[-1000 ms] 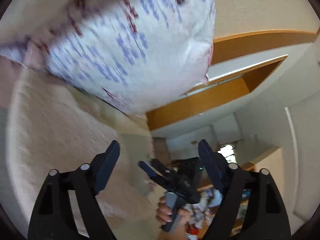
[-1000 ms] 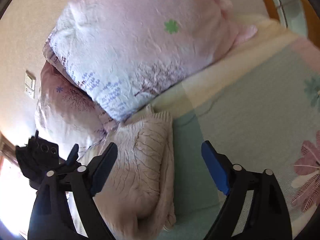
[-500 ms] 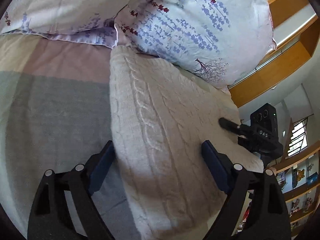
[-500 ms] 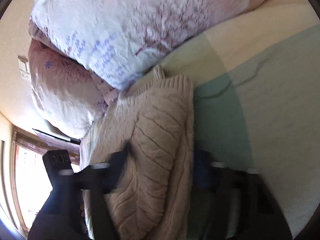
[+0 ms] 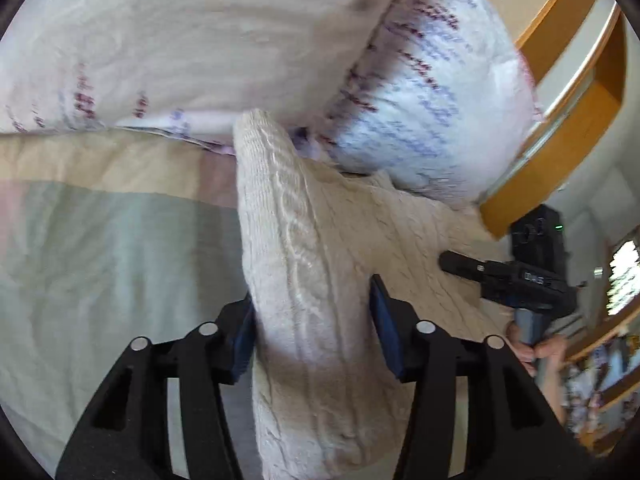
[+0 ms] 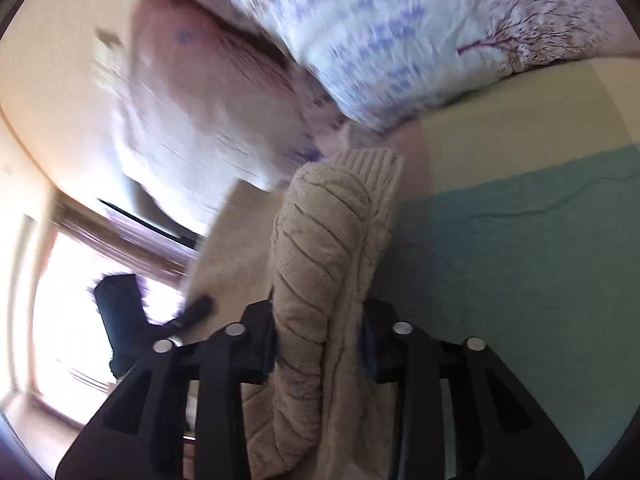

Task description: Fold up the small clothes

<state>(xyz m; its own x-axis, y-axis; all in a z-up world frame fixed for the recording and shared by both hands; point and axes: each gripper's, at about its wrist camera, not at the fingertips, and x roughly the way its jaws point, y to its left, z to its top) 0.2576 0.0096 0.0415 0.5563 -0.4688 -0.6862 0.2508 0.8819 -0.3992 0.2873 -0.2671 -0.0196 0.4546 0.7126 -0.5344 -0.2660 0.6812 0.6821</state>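
A cream cable-knit sweater (image 5: 320, 264) lies on the bed, its far edge touching the pillows. My left gripper (image 5: 314, 320) is closed on a raised fold along the sweater's left edge. My right gripper (image 6: 320, 344) is closed on a bunched fold of the same sweater (image 6: 320, 240). The right gripper also shows in the left wrist view (image 5: 504, 276), at the sweater's right side. The left gripper shows blurred in the right wrist view (image 6: 132, 320), at the far left.
Two floral pillows (image 5: 420, 92) lie at the head of the bed, just beyond the sweater. The bedsheet (image 6: 520, 260) is pale green with cream and pink bands. A wooden frame (image 5: 560, 136) and a bright window (image 6: 60, 320) are at the side.
Both grippers have come down over the sweater and closed from wide open onto folds of it. The views have moved closer to the sweater.
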